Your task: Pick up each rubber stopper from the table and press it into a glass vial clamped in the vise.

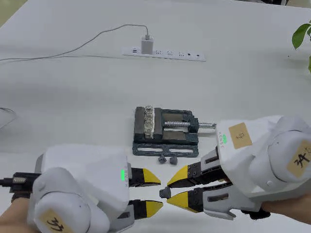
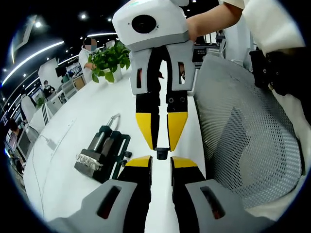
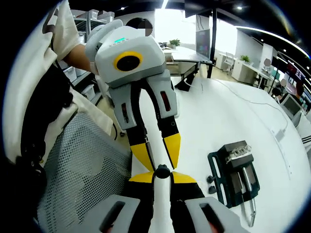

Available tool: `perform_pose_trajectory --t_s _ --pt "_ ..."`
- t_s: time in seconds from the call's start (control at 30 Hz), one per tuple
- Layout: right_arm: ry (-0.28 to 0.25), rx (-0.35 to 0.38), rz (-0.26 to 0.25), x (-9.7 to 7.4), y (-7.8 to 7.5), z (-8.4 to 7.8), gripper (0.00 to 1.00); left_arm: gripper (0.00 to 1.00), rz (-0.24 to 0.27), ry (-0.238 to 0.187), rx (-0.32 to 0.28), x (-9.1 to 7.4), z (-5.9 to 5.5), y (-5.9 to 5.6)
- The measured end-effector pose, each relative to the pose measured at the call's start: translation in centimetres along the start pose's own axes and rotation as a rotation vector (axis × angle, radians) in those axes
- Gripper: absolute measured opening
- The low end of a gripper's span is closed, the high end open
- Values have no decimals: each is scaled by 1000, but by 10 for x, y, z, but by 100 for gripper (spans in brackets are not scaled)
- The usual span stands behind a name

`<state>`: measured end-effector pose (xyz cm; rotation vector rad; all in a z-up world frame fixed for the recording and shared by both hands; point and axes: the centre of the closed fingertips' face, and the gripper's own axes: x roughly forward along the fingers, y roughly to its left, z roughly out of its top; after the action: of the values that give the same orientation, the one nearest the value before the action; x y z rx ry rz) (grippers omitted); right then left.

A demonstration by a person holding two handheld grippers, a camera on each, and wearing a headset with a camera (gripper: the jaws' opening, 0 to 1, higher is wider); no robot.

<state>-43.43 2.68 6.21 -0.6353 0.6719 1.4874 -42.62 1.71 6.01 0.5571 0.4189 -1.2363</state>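
one rubber stopper [image 1: 164, 193] pinched in the right hand-held gripper [image 3: 162, 177], left hand-held gripper [image 2: 161, 162] spread. next, probably: line it over a glass vial [image 1: 149, 120].

On the bench [image 1: 73, 107] the vise [image 1: 165, 133] sits at frame centre, vials [image 1: 148, 121] in its left end; two stoppers [image 1: 167, 159] lie just below it; the power strip [image 1: 163, 53] lies above, near the top.
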Motion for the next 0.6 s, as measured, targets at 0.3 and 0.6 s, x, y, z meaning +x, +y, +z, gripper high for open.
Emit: perform_pose_trajectory --t_s 0.3,0.6 --pt "13 -18 9 1 2 -1 7 5 -19 5 2 2 0 -3" --pt "13 -11 20 2 4 -1 7 4 -27 -11 -17 2 -1 -5"
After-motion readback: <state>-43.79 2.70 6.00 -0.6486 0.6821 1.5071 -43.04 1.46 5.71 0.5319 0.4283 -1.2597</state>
